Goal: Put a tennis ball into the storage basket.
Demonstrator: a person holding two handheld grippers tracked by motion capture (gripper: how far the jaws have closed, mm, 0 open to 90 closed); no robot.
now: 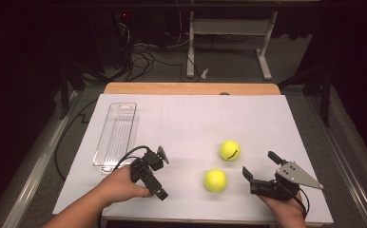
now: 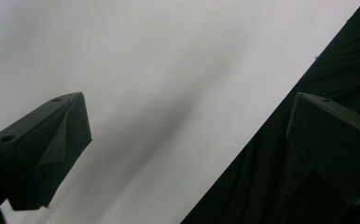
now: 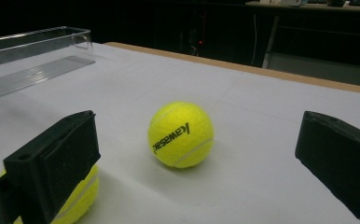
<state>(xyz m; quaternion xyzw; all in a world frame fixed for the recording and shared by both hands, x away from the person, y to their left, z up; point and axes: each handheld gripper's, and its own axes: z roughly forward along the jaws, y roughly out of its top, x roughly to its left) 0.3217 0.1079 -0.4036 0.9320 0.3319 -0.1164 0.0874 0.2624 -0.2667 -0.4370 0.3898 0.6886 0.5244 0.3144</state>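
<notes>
Two tennis balls lie just ahead of the wide-open, empty right tool.

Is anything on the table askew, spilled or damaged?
Nothing stands out. Two balls, near and far, sit intact on the white sheet; the clear tray lies flat and empty, nothing spilled.

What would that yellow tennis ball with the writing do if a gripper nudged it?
The printed tennis ball is round on flat white paper, so it would probably roll. Its felt looks grippy, likely easy for the open right gripper.
</notes>
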